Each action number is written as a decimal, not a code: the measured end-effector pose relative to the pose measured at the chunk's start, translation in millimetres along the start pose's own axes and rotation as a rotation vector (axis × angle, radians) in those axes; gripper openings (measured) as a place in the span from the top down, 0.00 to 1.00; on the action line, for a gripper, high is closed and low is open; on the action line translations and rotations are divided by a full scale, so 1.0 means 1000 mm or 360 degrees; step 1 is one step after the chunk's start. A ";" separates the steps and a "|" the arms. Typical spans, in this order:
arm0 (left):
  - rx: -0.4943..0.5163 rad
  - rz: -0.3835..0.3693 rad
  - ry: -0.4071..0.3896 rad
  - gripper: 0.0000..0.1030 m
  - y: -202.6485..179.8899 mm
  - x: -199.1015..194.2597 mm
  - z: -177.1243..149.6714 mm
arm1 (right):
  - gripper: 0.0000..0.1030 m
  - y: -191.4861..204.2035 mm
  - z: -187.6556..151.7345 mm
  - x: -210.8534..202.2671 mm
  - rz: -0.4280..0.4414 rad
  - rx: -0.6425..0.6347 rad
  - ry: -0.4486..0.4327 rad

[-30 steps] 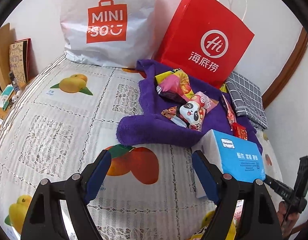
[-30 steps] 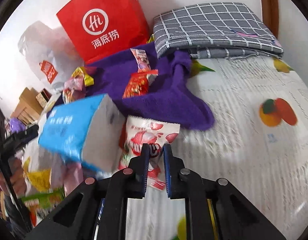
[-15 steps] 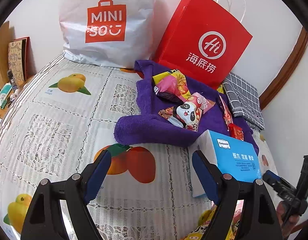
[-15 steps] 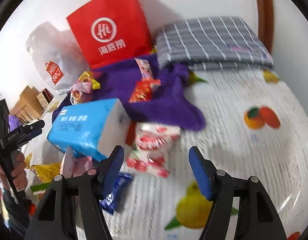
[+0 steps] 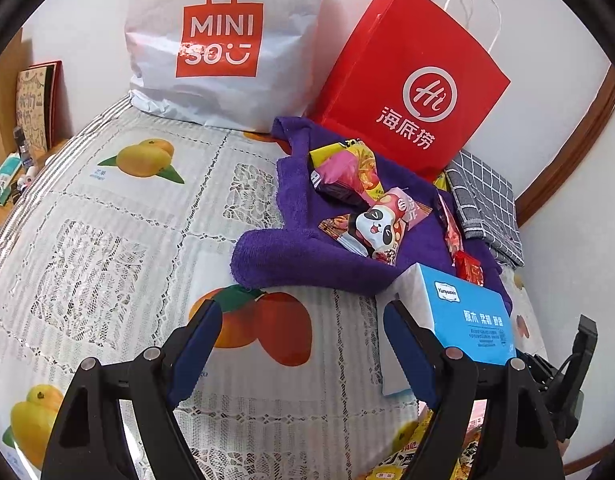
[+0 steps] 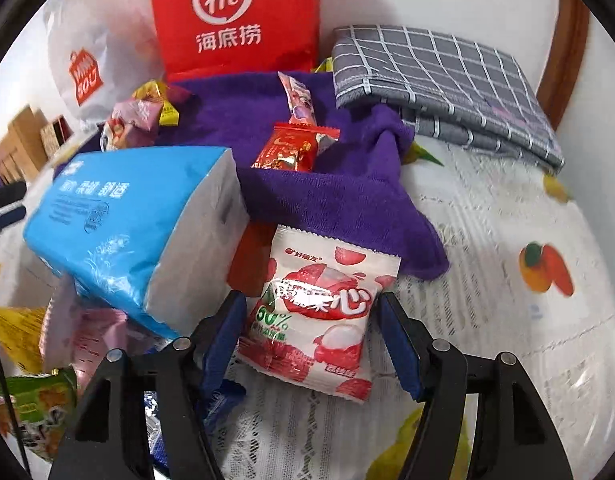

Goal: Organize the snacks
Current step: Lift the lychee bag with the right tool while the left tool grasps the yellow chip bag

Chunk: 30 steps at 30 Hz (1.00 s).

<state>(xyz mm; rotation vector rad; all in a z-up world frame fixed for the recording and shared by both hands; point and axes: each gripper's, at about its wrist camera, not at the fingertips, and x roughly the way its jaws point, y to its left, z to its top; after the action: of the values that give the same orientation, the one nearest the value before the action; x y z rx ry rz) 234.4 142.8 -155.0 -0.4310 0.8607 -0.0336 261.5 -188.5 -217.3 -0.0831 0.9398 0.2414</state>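
A purple towel (image 5: 291,256) (image 6: 327,196) lies on the fruit-print tablecloth with several snack packets on it, among them a panda packet (image 5: 373,232), a pink and yellow packet (image 5: 343,172) and a red packet (image 6: 293,150). My left gripper (image 5: 303,344) is open and empty, above the cloth in front of the towel. My right gripper (image 6: 307,336) is open, its jaws on either side of a white and red lychee snack packet (image 6: 319,320) lying flat on the cloth; they do not grip it.
A blue tissue pack (image 5: 463,312) (image 6: 131,228) lies beside the towel. A white Miniso bag (image 5: 223,40) and a red paper bag (image 5: 411,92) stand against the wall. A folded grey checked cloth (image 6: 443,84) lies at the back. More snack packets (image 6: 31,404) lie under the tissue pack.
My right gripper opened, letting go of the lychee packet, pulled back, and now sits low with its jaws either side of it. My left gripper stayed open and barely moved.
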 end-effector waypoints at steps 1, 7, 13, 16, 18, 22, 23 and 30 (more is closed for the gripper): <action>0.0005 0.0001 -0.0001 0.21 -0.001 0.000 0.000 | 0.48 -0.001 -0.001 -0.002 -0.0015 -0.0010 -0.0007; 0.0025 -0.0024 -0.0006 0.21 -0.004 -0.001 -0.001 | 0.49 -0.014 -0.026 -0.027 -0.0038 -0.0033 -0.0041; 0.0132 -0.0081 0.0040 0.21 -0.021 0.002 -0.012 | 0.48 -0.030 -0.045 -0.035 0.0040 0.0111 -0.0025; 0.0214 -0.0126 0.0043 0.21 -0.033 -0.005 -0.023 | 0.48 -0.029 -0.044 -0.034 0.0034 0.0108 -0.0023; 0.0271 -0.0216 0.0021 0.21 -0.039 -0.016 -0.035 | 0.48 -0.027 -0.044 -0.034 0.0016 0.0091 -0.0018; 0.0365 -0.0381 0.0089 0.20 -0.048 -0.023 -0.062 | 0.48 -0.027 -0.044 -0.034 0.0018 0.0093 -0.0018; 0.0393 -0.0388 0.0103 0.20 -0.051 -0.023 -0.068 | 0.48 -0.027 -0.044 -0.034 0.0023 0.0098 -0.0019; 0.0617 -0.0250 0.0164 0.21 -0.078 -0.009 -0.091 | 0.48 -0.027 -0.044 -0.034 0.0012 0.0096 -0.0018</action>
<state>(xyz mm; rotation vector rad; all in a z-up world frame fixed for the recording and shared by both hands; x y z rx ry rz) 171.7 40.8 -170.8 -0.1322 0.8959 -0.3645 214.0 -228.3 -217.0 -0.0226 0.9357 0.2201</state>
